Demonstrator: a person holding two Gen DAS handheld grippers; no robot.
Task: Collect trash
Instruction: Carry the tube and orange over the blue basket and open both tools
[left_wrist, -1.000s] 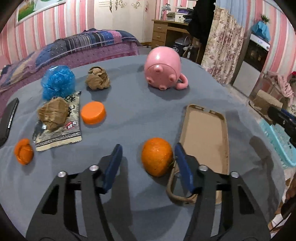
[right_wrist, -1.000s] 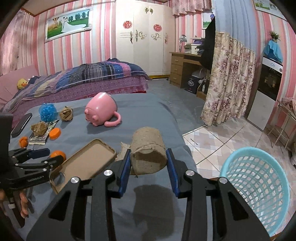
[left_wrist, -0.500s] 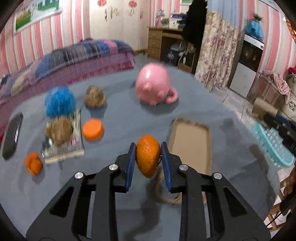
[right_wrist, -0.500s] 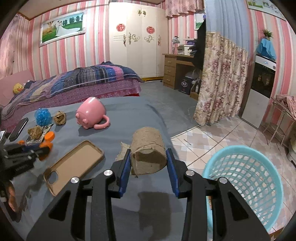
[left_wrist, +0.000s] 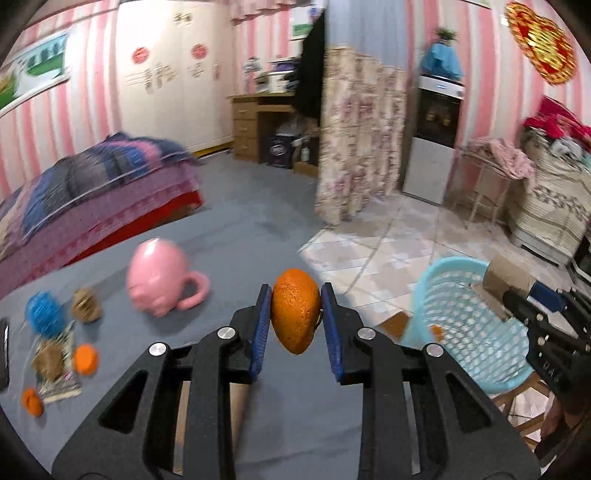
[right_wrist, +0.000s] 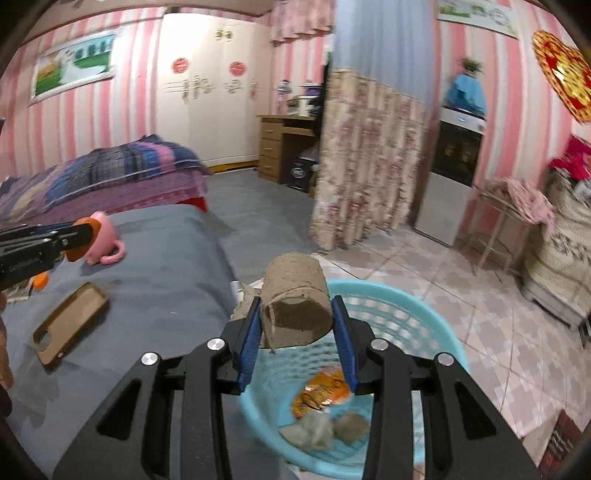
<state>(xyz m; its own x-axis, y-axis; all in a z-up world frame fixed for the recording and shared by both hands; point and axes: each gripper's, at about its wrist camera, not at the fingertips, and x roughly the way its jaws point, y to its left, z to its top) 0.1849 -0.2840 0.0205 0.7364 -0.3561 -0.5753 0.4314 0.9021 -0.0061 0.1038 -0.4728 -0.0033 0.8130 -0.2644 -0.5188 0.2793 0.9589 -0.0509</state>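
Note:
My left gripper (left_wrist: 295, 295) is shut on a dimpled orange (left_wrist: 295, 310) and holds it in the air above the grey table's (left_wrist: 229, 266) right part. The light blue basket (left_wrist: 469, 325) stands on the floor to its right. My right gripper (right_wrist: 295, 310) is shut on a brown cardboard roll (right_wrist: 295, 306) and hangs over the basket's rim (right_wrist: 406, 314). Inside the basket lie an orange snack wrapper (right_wrist: 321, 391) and crumpled paper (right_wrist: 321, 428). The right wrist view also shows the left gripper (right_wrist: 85, 232) at the far left.
On the table are a pink mug (left_wrist: 162, 280), a blue ball (left_wrist: 44, 314), a brown paper ball (left_wrist: 86, 304), an orange cap (left_wrist: 85, 358), a printed wrapper (left_wrist: 55, 384), orange peel (left_wrist: 31, 402) and a brown phone case (right_wrist: 70, 325). Tiled floor surrounds the basket.
The left gripper shut on the orange, lifted it off the table and swung right toward the basket. The right gripper carried the cardboard roll right, out over the basket.

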